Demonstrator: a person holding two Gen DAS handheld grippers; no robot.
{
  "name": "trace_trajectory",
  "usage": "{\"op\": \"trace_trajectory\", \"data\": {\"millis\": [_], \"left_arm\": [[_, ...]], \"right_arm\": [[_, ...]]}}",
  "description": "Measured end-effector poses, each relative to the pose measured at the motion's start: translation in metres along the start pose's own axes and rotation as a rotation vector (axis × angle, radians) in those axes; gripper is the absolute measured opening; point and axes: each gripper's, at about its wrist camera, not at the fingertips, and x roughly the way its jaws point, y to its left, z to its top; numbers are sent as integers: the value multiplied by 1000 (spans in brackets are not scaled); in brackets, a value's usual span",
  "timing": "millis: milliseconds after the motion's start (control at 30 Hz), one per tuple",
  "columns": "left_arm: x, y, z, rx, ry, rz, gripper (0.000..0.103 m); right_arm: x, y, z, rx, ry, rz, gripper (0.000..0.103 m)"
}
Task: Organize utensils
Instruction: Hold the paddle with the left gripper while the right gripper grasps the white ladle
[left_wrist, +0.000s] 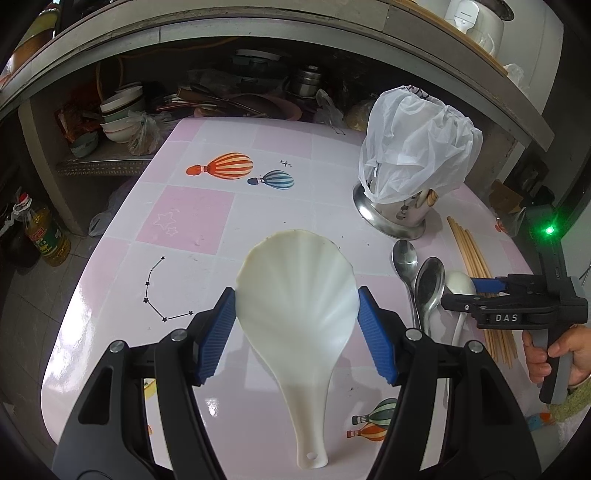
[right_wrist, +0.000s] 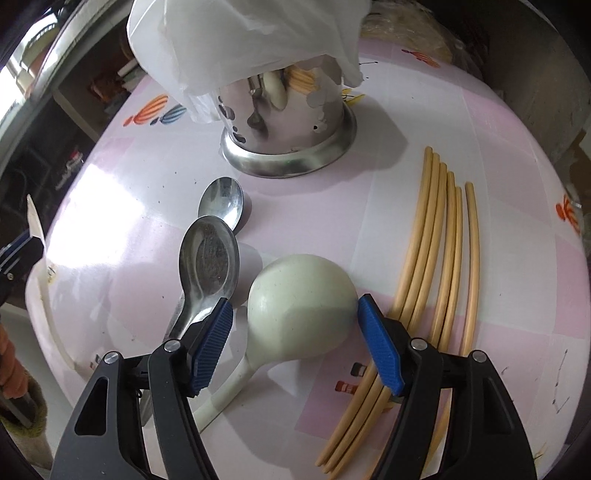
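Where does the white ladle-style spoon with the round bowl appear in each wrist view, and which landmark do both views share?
Left wrist view: the white round spoon lies at the right, beside two metal spoons, under the right gripper.
Right wrist view: it sits low centre, bowl between the open fingers.
Shared landmark: the steel utensil holder under a plastic bag.

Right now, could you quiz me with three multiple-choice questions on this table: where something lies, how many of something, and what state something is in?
1. Where do the chopsticks lie relative to the pale ladle, in the right wrist view?
A. To its right
B. To its left
C. Inside the holder

2. How many metal spoons lie on the table?
A. One
B. Two
C. Four

3. What state is the metal holder in?
A. Tipped over
B. Upright, plastic bag over its top
C. Upright, bare

Answers: 1 A, they fan out right of the ladle. 2 B, a smaller spoon and a larger spoon. 3 B, bag drapes its top.
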Motion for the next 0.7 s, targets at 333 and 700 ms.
{"op": "trace_trajectory", "data": {"millis": [333, 700], "left_arm": [[-1, 0, -1, -3, -1, -1, 63], [-3, -1, 0, 0, -10, 3, 63]], "right_arm": [[6, 6, 8, -37, 14, -57, 56], [-33, -13, 1, 30, -122, 20, 56]]}}
